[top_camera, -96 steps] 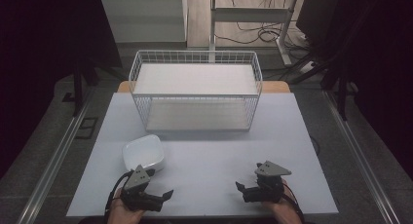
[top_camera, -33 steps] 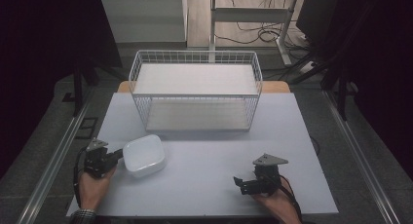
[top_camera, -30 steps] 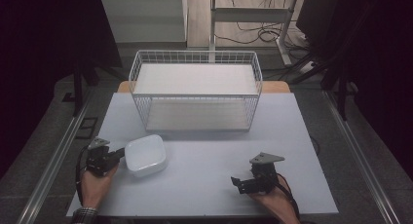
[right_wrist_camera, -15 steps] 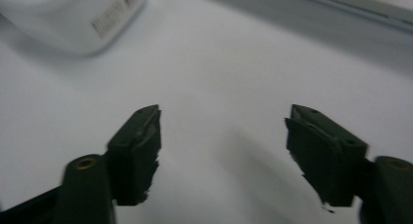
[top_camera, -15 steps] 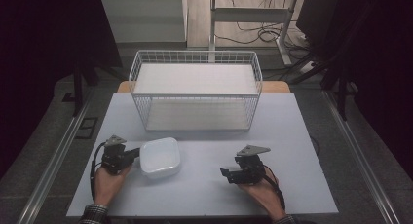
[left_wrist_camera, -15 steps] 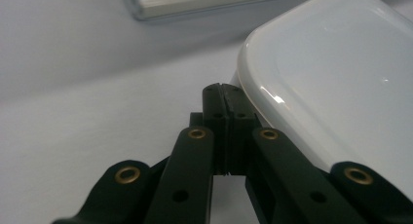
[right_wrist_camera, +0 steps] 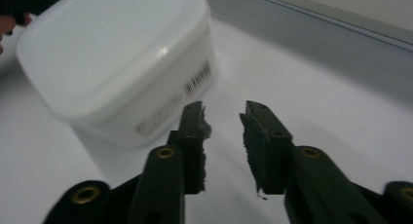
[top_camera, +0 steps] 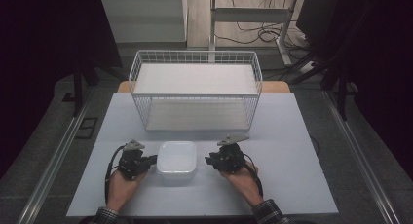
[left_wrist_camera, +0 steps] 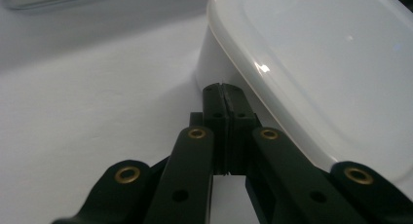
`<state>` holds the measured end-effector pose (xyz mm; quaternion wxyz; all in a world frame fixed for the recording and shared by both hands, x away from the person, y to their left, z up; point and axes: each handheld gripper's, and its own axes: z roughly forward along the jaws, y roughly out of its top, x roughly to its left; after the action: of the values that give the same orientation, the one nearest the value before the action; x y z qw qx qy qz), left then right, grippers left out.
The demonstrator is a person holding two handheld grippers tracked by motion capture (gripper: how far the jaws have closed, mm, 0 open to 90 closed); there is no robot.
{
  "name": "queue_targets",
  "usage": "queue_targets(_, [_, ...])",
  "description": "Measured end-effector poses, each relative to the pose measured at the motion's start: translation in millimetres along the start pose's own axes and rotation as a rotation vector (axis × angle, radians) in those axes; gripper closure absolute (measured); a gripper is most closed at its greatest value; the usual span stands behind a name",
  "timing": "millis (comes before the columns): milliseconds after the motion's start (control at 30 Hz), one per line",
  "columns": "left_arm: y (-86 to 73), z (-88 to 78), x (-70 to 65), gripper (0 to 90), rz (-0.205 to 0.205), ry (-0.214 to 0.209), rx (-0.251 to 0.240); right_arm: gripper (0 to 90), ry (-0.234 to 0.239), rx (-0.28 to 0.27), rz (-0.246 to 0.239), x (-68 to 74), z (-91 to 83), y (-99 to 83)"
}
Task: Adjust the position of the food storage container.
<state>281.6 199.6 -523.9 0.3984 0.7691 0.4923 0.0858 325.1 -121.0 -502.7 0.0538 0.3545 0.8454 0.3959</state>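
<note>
Two tools flank container (top_camera: 177, 158): left (left_wrist_camera: 225, 90) clenched, tip half-hidden; right (right_wrist_camera: 224, 118) closing, empty.

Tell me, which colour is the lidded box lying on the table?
The box is white, with a black barcode on its side; the right gripper view shows it best.

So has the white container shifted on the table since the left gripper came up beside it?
Yes. The white container has slid rightward from the table's left part to below the middle of the wire basket, with the shut left gripper against its side.
</note>
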Motion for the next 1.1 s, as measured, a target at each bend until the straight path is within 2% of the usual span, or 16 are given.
queue_targets(167, [3.1,10.2,-14.5,90.0,0.021,-0.053,0.012,81.7,-0.015,0.019,-0.016,1.4,3.0,-1.2])
queue_targets(200, [4.9,15.5,-21.3,90.0,0.041,-0.055,0.019,84.8,-0.028,0.023,-0.008,0.0,1.1,-2.5])
queue_targets(233, [4.9,15.5,-21.3,90.0,0.041,-0.055,0.019,84.8,-0.028,0.023,-0.008,0.0,1.1,-2.5])
queue_targets(267, [6.0,17.8,-24.2,90.0,0.057,-0.052,0.026,86.8,-0.052,0.033,-0.011,-1.3,-3.3,-4.1])
queue_targets(467, [11.6,30.0,-38.5,90.0,0.075,-0.092,0.027,88.2,-0.086,0.054,-0.016,-5.3,-16.8,-12.6])
queue_targets(533, [13.8,35.2,-49.4,90.0,0.100,-0.104,0.034,88.6,-0.116,0.060,-0.010,-8.8,-27.0,-19.0])
queue_targets(633, [14.6,37.9,-55.0,90.0,0.116,-0.105,0.033,88.7,-0.139,0.053,-0.013,-11.7,-30.5,-21.3])
queue_targets(767, [14.5,38.5,-53.0,89.1,0.111,-0.117,0.033,88.5,-0.131,0.051,0.000,-15.5,-31.6,-22.2])
queue_targets(800, [14.0,36.5,-51.6,86.2,0.112,-0.093,0.030,85.5,-0.127,0.046,-0.022,-16.3,-31.9,-22.2])
queue_targets(900, [13.4,33.6,-47.5,82.0,0.104,-0.083,0.020,82.6,-0.129,0.040,-0.039,-16.4,-34.2,-22.6])
queue_targets(933, [12.7,30.5,-43.1,74.5,0.099,-0.082,0.014,79.9,-0.136,0.029,-0.050,-15.5,-38.5,-23.1])
queue_targets(1000, [12.2,28.8,-41.6,71.0,0.098,-0.082,0.009,78.0,-0.145,0.024,-0.059,-15.1,-41.2,-23.5])
queue_targets(1033, [11.6,26.3,-40.2,62.0,0.101,-0.086,0.001,72.3,-0.166,0.011,-0.080,-14.6,-47.9,-25.2])
queue_targets(1067, [11.2,24.7,-39.7,62.0,0.104,-0.089,-0.006,72.3,-0.166,0.011,-0.080,-14.6,-47.9,-25.2])
queue_targets(1100, [10.7,22.7,-39.4,57.2,0.111,-0.092,-0.014,69.6,-0.172,0.004,-0.086,-14.7,-50.2,-26.1])
